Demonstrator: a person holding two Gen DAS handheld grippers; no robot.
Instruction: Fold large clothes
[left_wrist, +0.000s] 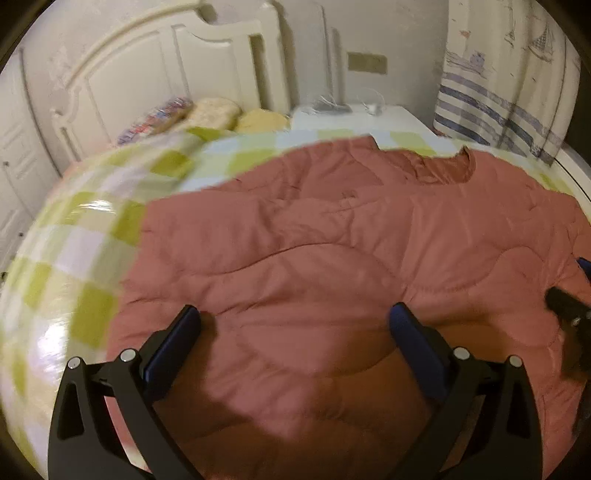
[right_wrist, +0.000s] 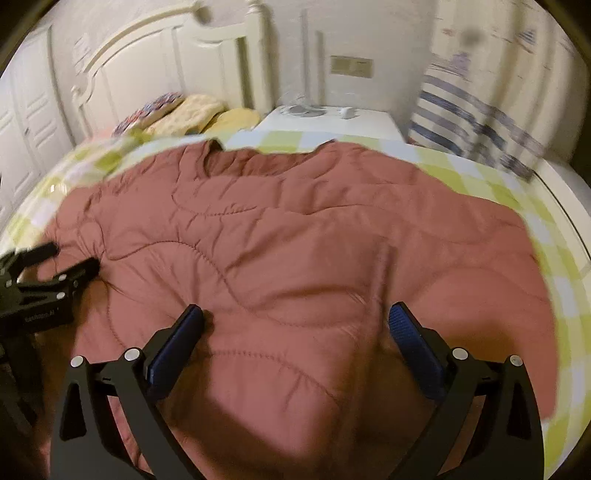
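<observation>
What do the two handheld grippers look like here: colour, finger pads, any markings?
Both match: the left gripper and the right gripper have matte black angular linkage arms with silver round pivot pins. The fingers carry dark blue textured pads. The left gripper's body bears small grey lettering, too blurred to read. No cables or sleeves show.

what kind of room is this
Most likely a bedroom. A bed with a checked green and white sheet and a carved white headboard fills the view, pillows lie at its head, and a white bedside table stands beside it. A reddish quilted garment lies spread on the bed.
</observation>
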